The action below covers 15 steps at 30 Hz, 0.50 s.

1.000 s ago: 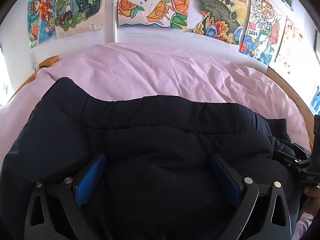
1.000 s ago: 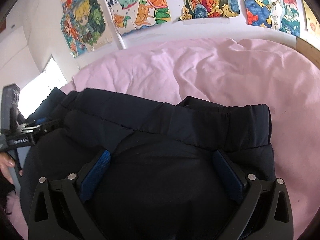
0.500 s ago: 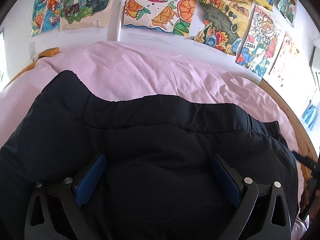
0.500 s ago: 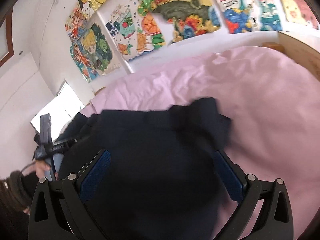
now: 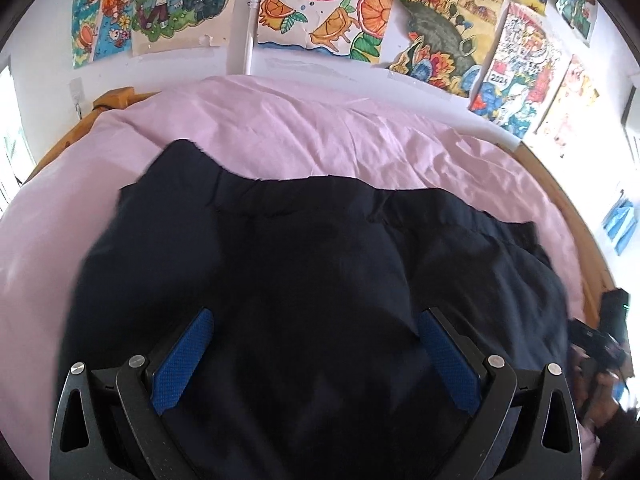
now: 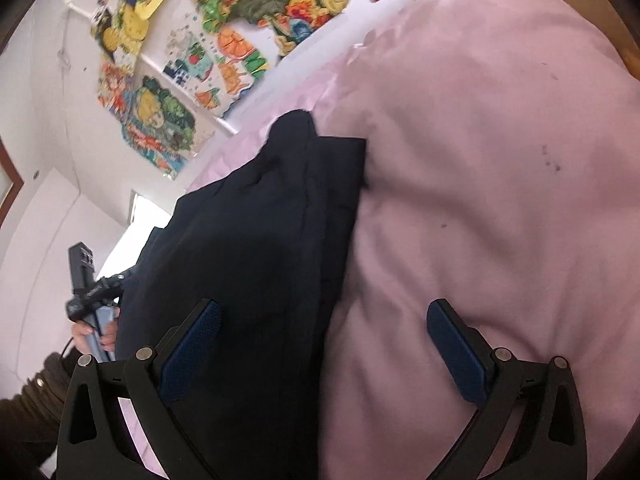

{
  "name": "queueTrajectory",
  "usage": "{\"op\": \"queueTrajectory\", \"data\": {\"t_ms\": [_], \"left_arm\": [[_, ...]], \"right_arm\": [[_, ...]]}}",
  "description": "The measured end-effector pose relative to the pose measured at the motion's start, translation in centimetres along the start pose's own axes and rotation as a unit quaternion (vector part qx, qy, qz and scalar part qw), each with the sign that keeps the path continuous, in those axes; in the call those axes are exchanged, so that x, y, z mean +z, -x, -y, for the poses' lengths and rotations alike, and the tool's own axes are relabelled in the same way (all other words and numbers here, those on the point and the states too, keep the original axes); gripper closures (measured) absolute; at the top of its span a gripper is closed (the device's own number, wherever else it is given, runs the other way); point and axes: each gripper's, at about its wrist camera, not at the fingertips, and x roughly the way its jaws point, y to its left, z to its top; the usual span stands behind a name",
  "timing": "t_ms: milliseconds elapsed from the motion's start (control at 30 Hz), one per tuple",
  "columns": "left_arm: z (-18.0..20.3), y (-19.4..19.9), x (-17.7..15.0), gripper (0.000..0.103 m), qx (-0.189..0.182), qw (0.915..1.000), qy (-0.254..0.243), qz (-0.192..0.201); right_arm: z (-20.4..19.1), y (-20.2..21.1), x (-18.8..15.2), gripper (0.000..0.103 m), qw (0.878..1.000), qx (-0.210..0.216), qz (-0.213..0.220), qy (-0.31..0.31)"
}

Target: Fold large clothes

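The left gripper (image 5: pixel 316 344) has its two fingers spread wide apart. Each finger has a blue pad (image 5: pixel 182 360) on the inside. In the right wrist view, a hand (image 6: pixel 98 334) holds this gripper's handle far over on the left, with a dark sleeve (image 6: pixel 44 384) behind it.

The right gripper (image 6: pixel 322 336) is tipped over to one side. Its fingers are spread wide too, and its pads (image 6: pixel 456 352) are blue. In the left wrist view it shows blurry at the far right edge.

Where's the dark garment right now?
The dark garment lies on the pink bedsheet, spread between the left gripper's fingers, below the wall drawings.
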Motion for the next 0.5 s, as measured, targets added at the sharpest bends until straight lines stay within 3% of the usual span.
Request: {"op": "queueTrajectory", "data": {"t_ms": [300,400,500], "left_arm": [[-6.8,7.5,-4.9,0.0,0.013,0.9988,0.023,-0.041],[-9.4,6.8,-5.9,0.0,0.008,0.9978,0.048,-0.045],[-11.3,4.6,-5.9,0.0,-0.033,0.9936,0.087,-0.064]], "right_arm": [[-0.4,-2.2,0.0,0.001,0.994,0.093,-0.039,-0.043],[-0.8,-3.5,-0.2,0.001,0.994,0.085,-0.056,-0.041],[-0.8,-4.2,-0.7,0.001,0.994,0.08,-0.066,-0.037]]}}
